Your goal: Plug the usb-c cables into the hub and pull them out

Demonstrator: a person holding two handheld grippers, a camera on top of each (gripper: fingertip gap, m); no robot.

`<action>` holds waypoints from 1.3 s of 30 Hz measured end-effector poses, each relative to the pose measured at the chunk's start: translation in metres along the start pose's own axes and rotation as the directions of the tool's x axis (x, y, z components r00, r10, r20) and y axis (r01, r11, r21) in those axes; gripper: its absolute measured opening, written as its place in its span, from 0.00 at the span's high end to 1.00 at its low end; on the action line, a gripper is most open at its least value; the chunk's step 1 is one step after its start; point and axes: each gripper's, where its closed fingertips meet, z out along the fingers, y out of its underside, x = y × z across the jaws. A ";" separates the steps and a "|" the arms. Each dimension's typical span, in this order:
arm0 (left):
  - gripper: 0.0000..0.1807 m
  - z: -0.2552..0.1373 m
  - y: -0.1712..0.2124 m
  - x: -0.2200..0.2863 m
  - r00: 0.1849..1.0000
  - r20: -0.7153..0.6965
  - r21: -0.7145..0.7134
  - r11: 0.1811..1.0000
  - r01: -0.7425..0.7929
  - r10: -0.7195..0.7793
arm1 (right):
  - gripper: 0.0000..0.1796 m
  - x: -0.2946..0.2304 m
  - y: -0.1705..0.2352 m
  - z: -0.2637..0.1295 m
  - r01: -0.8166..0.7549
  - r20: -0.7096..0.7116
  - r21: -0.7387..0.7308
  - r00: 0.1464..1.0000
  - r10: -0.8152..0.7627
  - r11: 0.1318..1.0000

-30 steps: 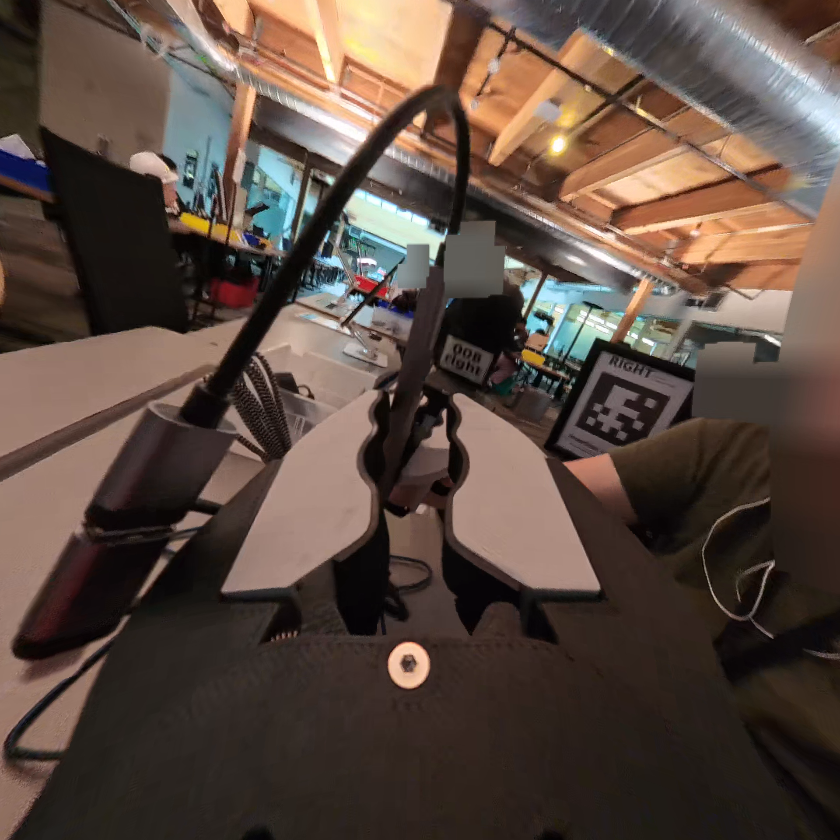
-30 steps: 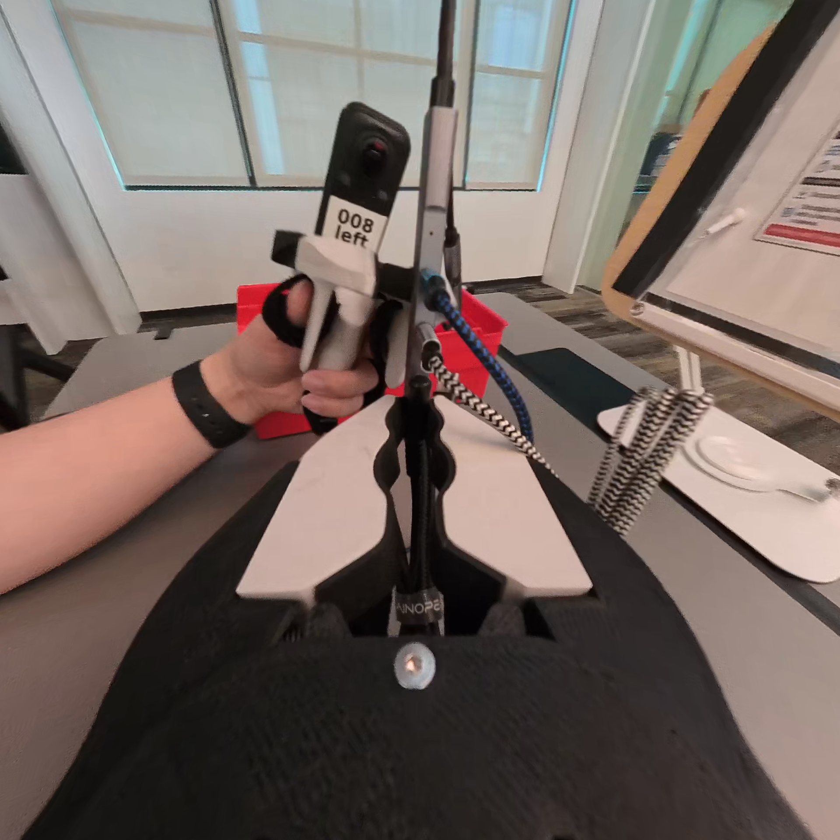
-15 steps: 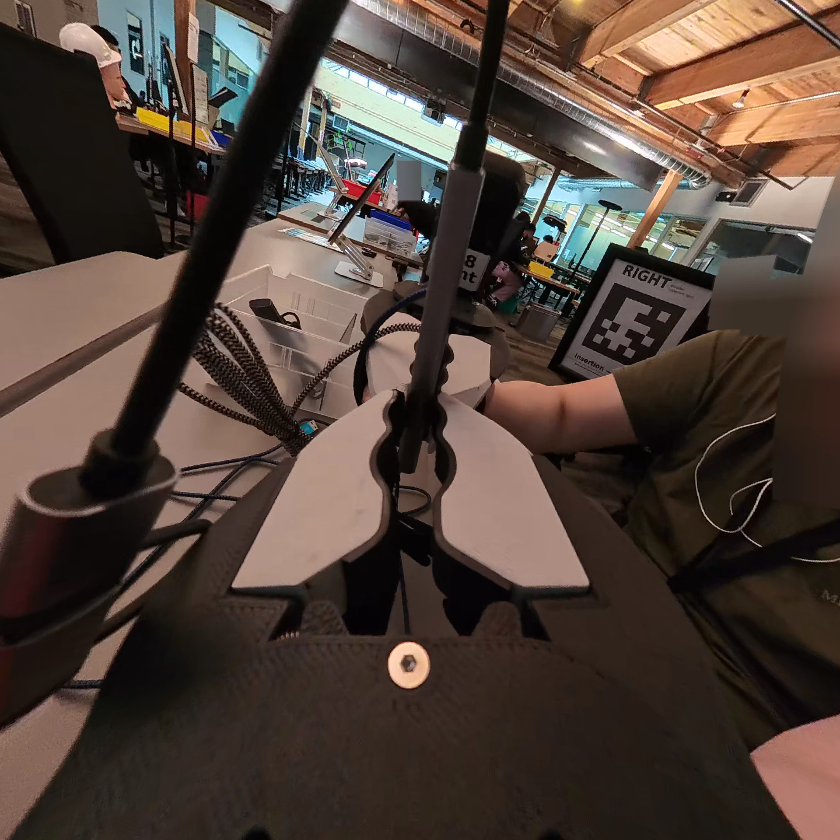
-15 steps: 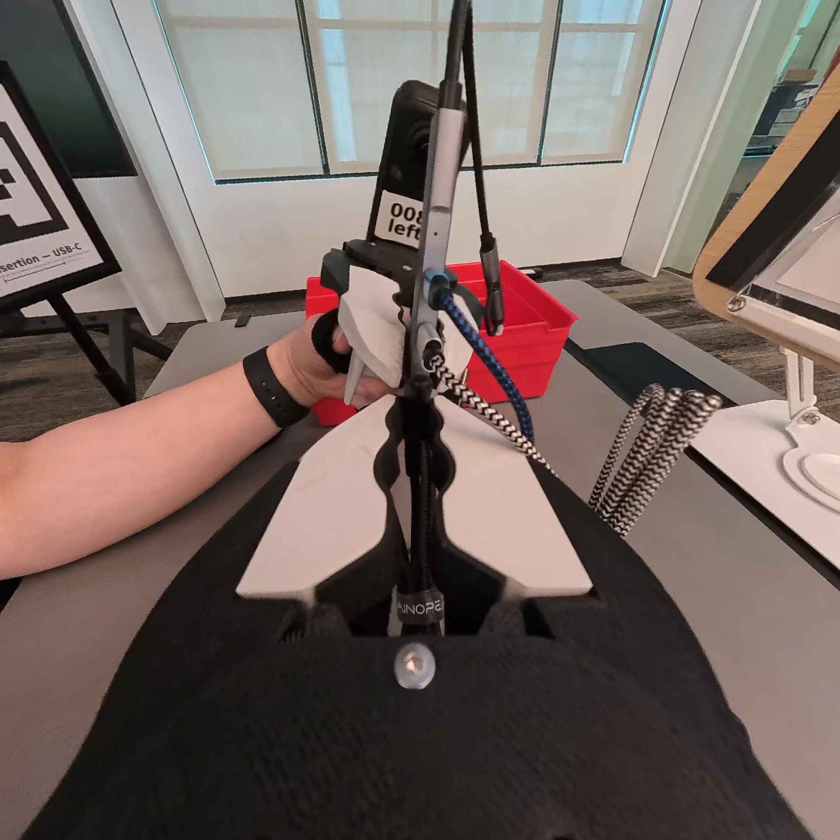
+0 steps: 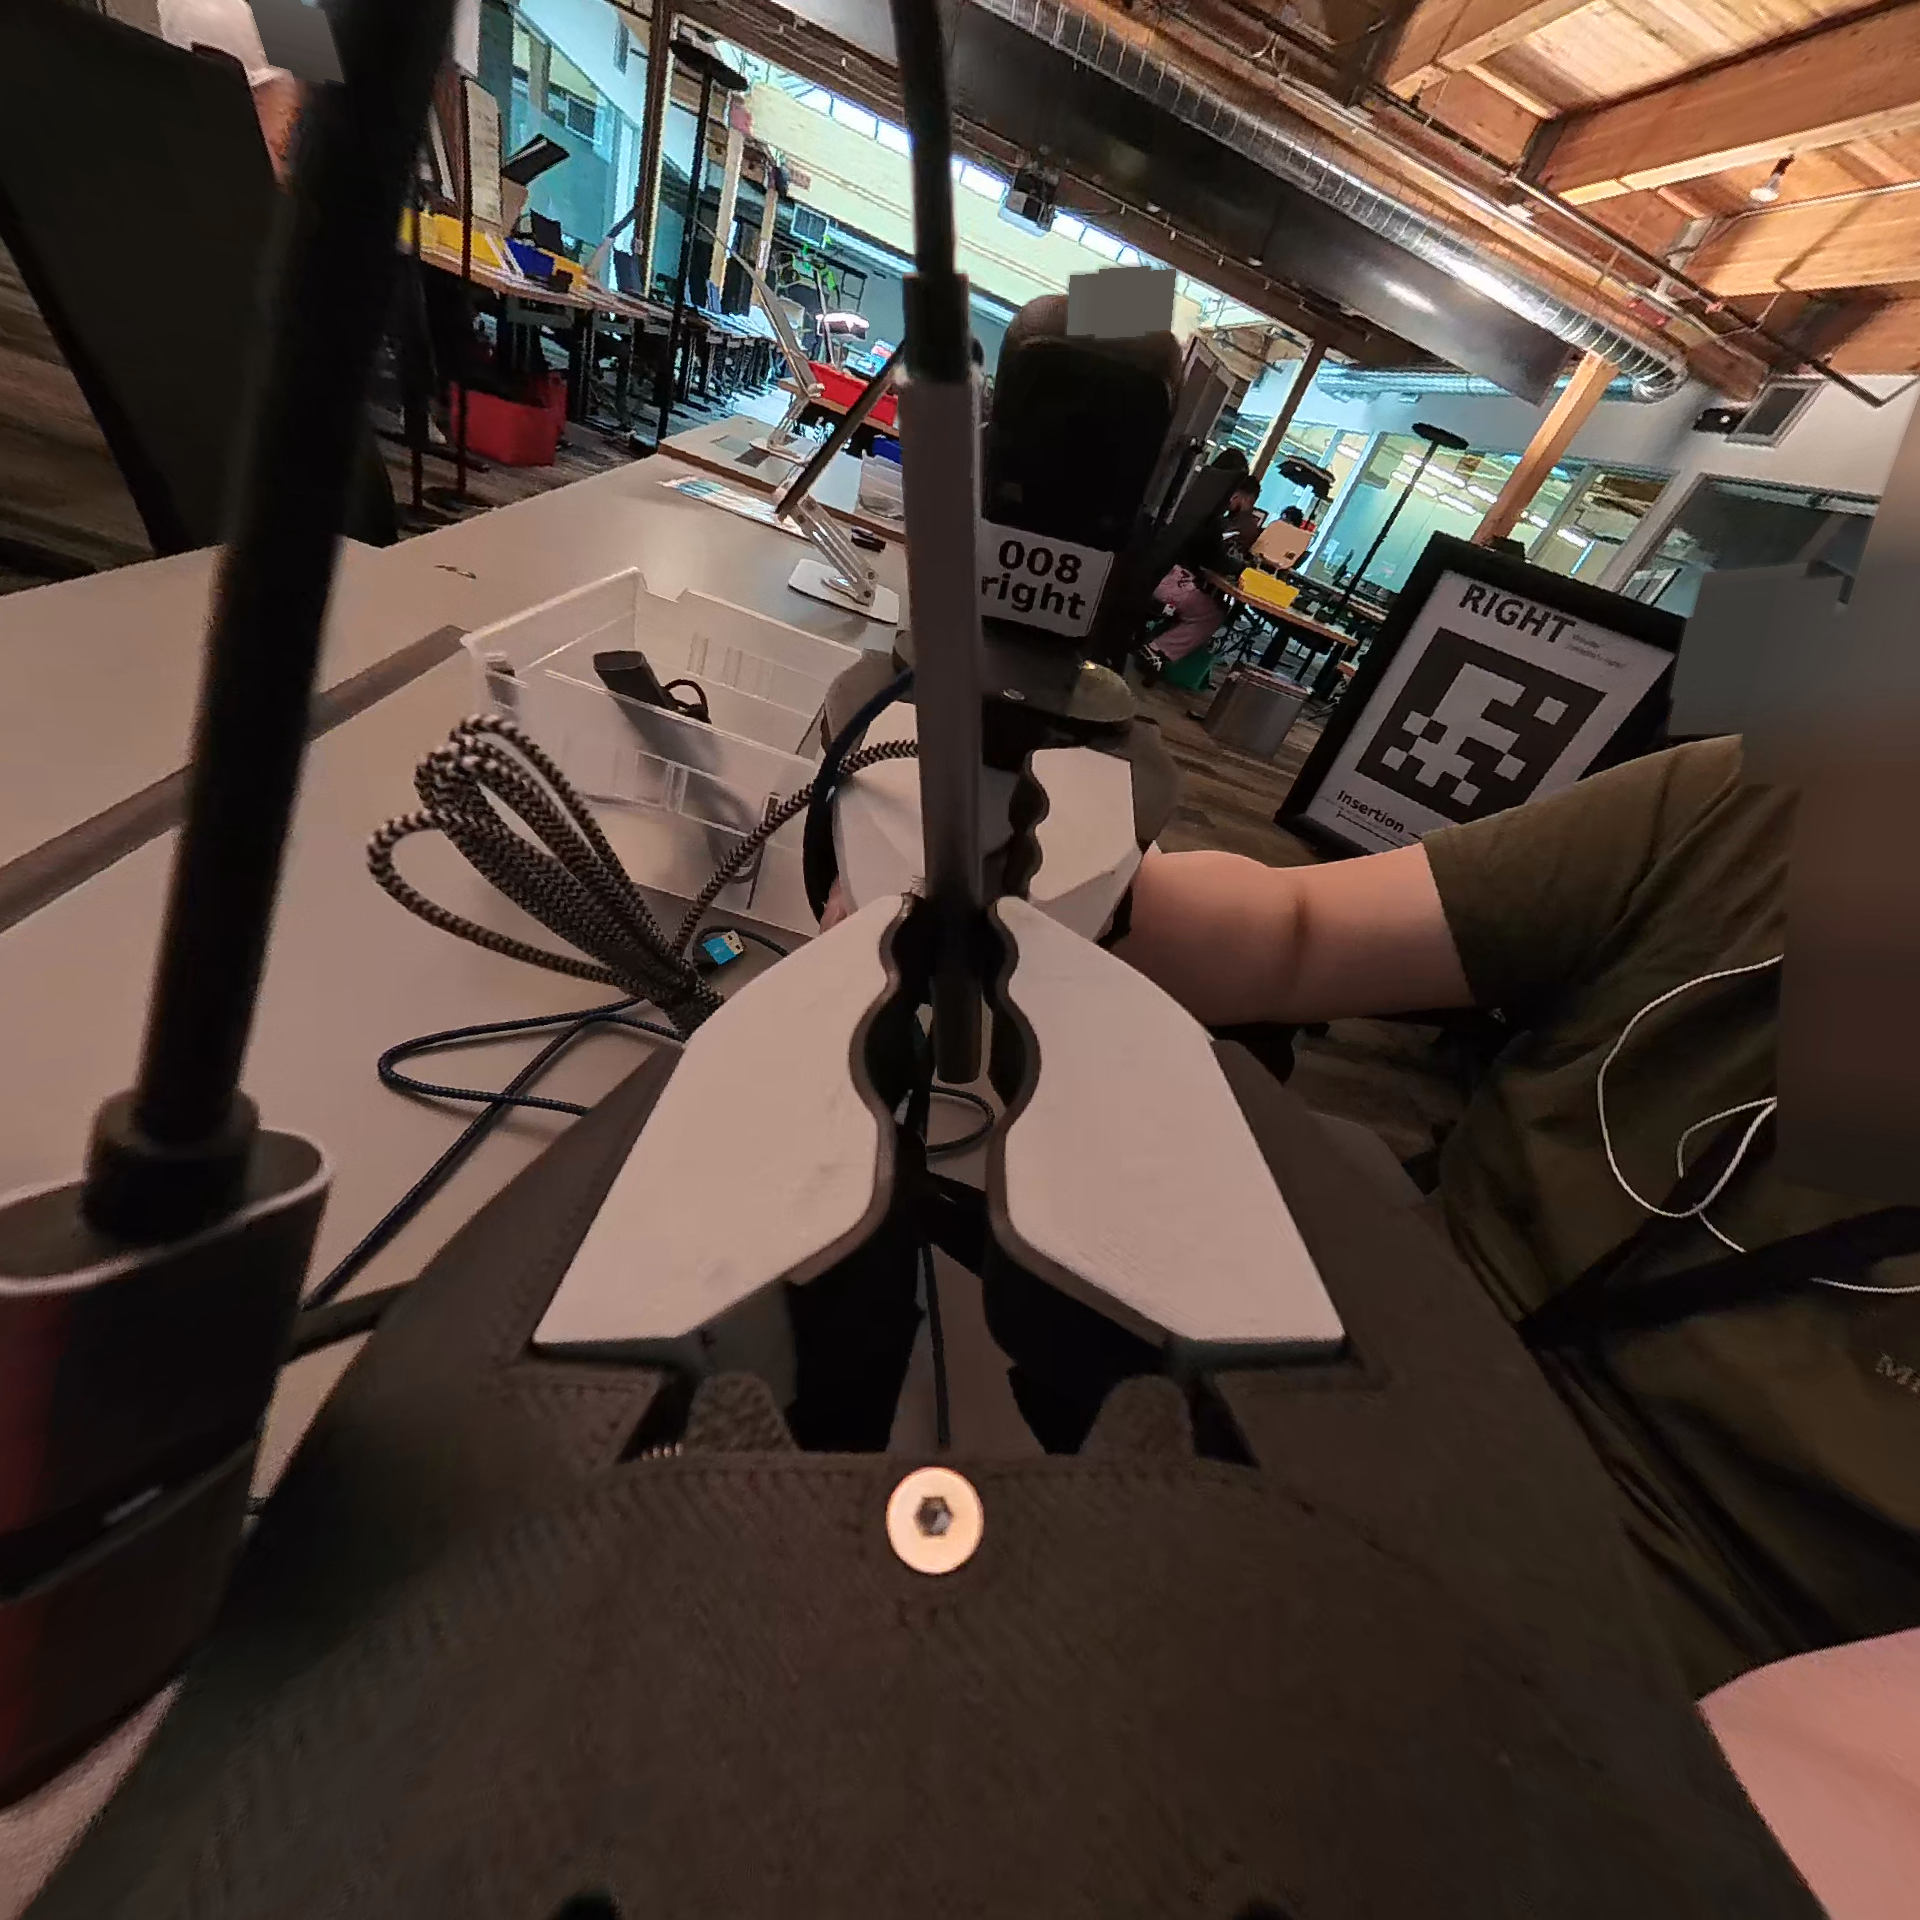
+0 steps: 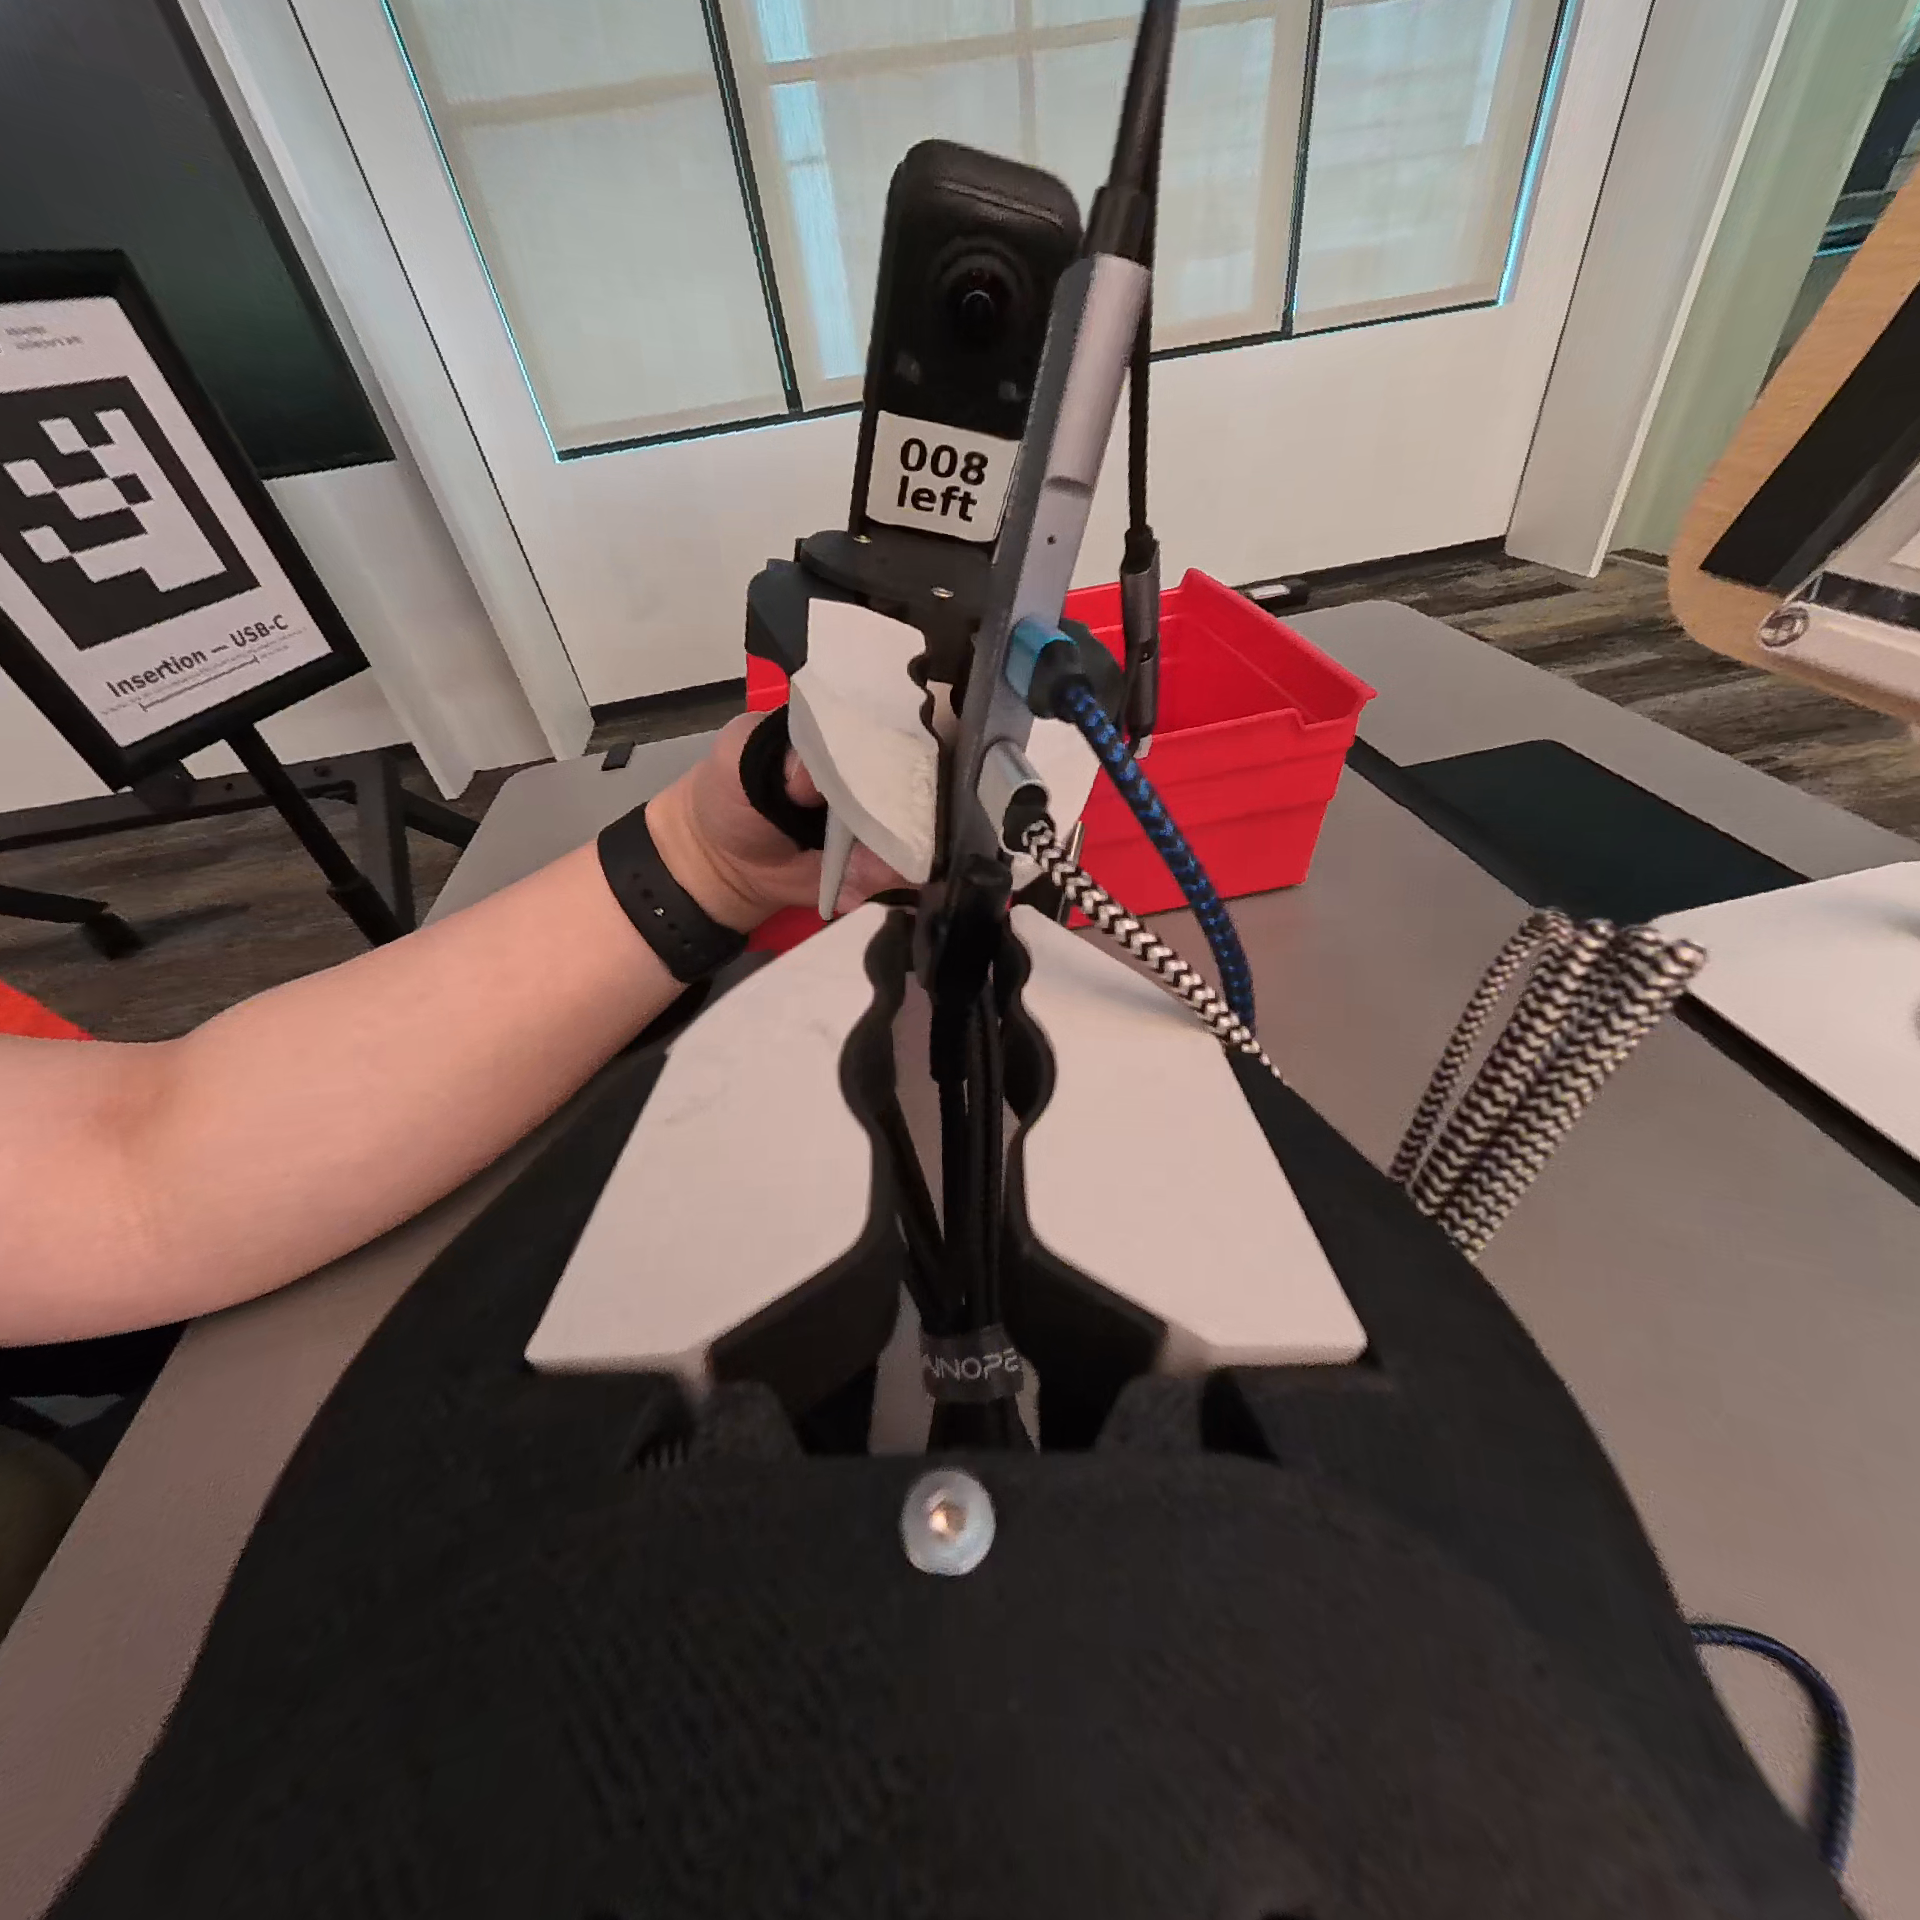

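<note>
Hub clamped upright, cable gripped beneath it

Your left gripper (image 5: 948,925) fingers clench the grey hub (image 6: 1060,520) by its lower end; your right gripper (image 6: 961,920) fingers pinch the black cable (image 6: 961,1164) just below it, blue cable (image 6: 1153,821) and checkered cable (image 6: 1132,940) plugged alongside.

Black-bodied tongs (image 6: 961,914), white fingers (image 6: 748,1164), black wristband (image 6: 665,904)

Daylit, wide-angle frames.
Windows (image 6: 935,208) glared behind; edges bowed strongly; the near cable (image 5: 239,644) was blurred.
</note>
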 end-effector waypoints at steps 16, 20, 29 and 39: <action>0.95 -0.007 0.003 -0.009 0.999 0.026 0.010 0.999 0.037 -0.037 | 0.95 0.012 -0.002 -0.004 -0.108 -0.088 0.050 0.990 0.113 0.993; 0.95 -0.007 0.003 -0.008 0.999 0.028 0.004 0.999 0.034 -0.034 | 0.95 0.011 -0.003 -0.005 -0.140 -0.063 0.069 0.987 0.145 0.988; 0.95 -0.006 0.004 -0.005 0.999 0.025 -0.021 0.999 0.039 -0.039 | 0.96 0.008 -0.007 -0.008 -0.207 0.004 0.120 0.978 0.208 0.971; 0.95 0.002 0.005 -0.005 0.998 0.011 -0.010 0.998 0.061 -0.061 | 0.96 0.009 -0.006 -0.014 -0.136 0.009 0.093 0.991 0.135 0.986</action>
